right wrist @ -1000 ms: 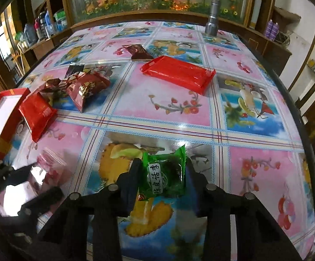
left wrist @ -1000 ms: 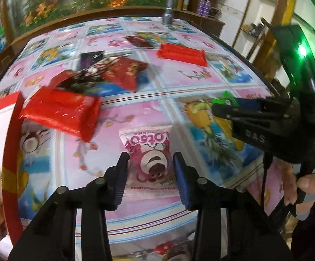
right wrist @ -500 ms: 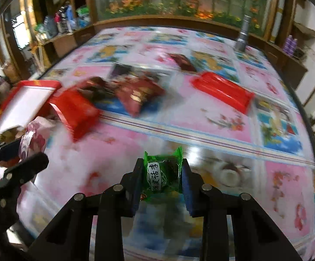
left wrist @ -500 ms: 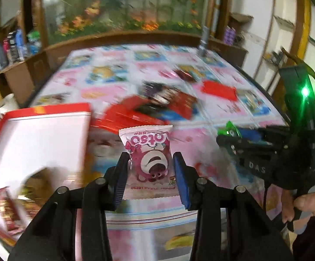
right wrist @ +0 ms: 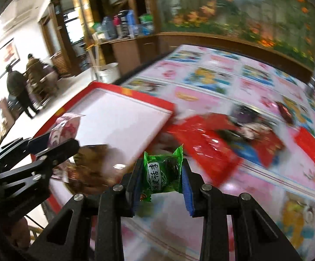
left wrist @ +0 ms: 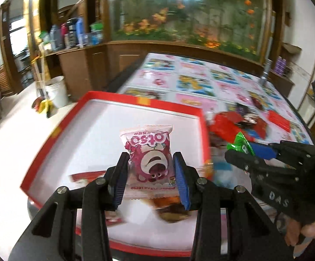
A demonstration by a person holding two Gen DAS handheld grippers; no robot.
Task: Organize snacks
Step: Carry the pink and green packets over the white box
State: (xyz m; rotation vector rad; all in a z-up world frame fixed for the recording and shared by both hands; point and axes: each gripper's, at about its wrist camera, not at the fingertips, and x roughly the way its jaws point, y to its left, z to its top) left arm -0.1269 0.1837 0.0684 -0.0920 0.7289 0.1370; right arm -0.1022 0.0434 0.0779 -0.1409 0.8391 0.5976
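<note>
We have the left gripper (left wrist: 150,171) clamped on the pink packet (left wrist: 150,155), held above the white floor of the red box (left wrist: 114,96), and the right gripper (right wrist: 160,179) clamped on the green packet (right wrist: 163,173), held over the table (right wrist: 255,82) just beside the box's near corner. To do this step well, we should lower each packet close to the box floor before parting the fingers, aiming for bare white beside the blurred brown snacks (right wrist: 92,165). The right one likely needs carrying further left first.
</note>
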